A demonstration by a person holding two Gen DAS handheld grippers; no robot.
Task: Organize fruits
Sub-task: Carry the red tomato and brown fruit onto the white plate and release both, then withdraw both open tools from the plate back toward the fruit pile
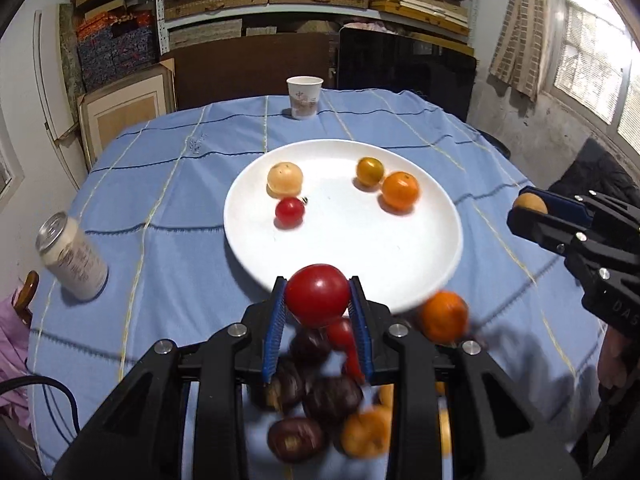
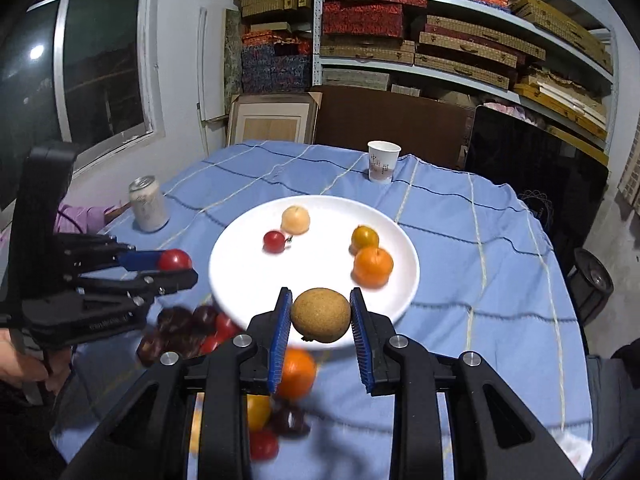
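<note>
Red tomato [image 1: 317,295] clamped in left gripper [image 1: 318,300], brown fruit [image 2: 321,315] in right gripper [image 2: 320,316], both near plate [image 1: 400,264].

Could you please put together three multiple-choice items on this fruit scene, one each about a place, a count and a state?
1. Where does the paper cup stand?
A. on the white plate
B. on the blue cloth beyond the plate
C. beside the can

2. How many fruits lie on the plate?
A. two
B. four
C. six

3. What is the left gripper doing?
A. gripping a red tomato
B. standing open with nothing in it
C. gripping the can

Answers:
1 B: the cup stands on the cloth at the far side, clear of the plate.
2 B: a pale fruit, a small red one, a yellow-orange one and an orange one.
3 A: the blue pads press on both sides of the tomato.
</note>
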